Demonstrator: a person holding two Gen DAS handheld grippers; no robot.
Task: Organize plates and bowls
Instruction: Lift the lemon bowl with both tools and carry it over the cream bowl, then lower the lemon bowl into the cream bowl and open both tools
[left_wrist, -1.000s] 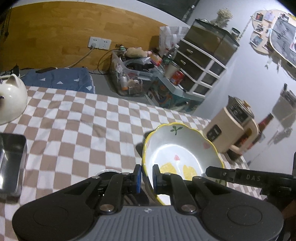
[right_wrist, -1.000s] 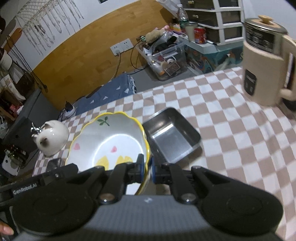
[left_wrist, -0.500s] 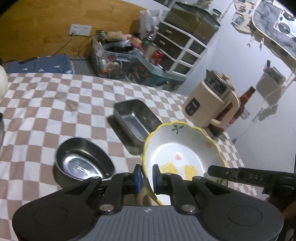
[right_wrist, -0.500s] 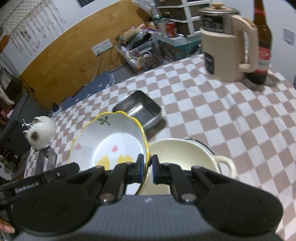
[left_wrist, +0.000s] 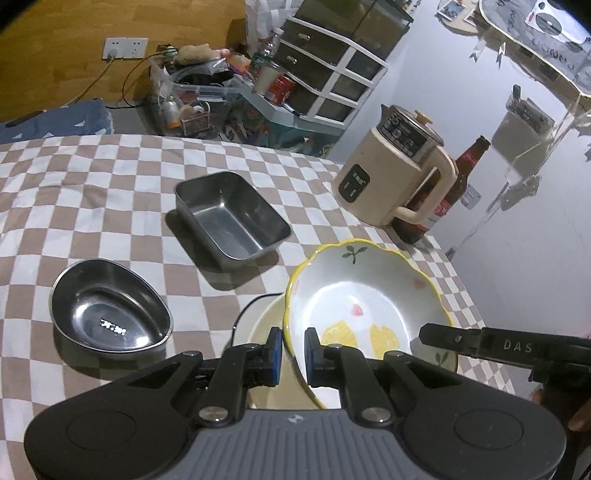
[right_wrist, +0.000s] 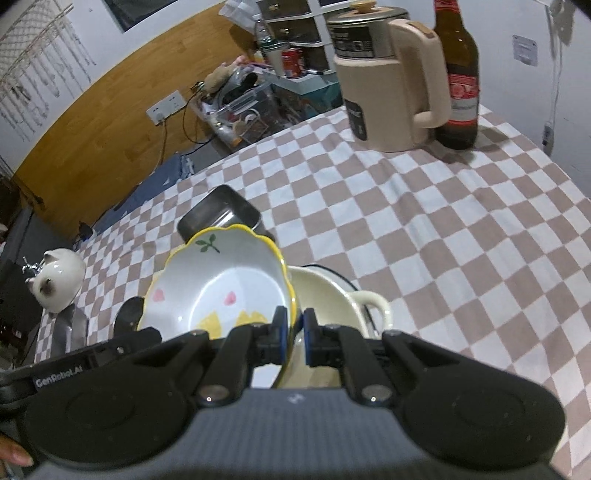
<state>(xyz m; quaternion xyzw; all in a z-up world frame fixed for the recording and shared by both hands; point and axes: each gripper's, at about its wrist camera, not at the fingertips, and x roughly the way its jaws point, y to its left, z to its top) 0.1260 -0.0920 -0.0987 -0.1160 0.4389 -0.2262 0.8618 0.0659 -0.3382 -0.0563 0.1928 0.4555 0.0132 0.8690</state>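
Left gripper (left_wrist: 293, 356) was clenched on the near-left rim of the flower-print bowl (left_wrist: 354, 295); right gripper (right_wrist: 293, 334) was clamped on its opposite rim, so both pinched one bowl between them. The bowl (glossy white ceramic, scalloped yellow edge, leaf and lemon prints) was empty and sat tilted over a cream enamel pot (right_wrist: 332, 295) with a loop handle. On the checkered cloth (left_wrist: 110, 184) stood an empty rectangular steel tray (left_wrist: 232, 218) and, near it, an empty oval steel dish (left_wrist: 107, 314). A beige kettle (left_wrist: 391, 177) stood just beside a brown bottle (left_wrist: 461, 173).
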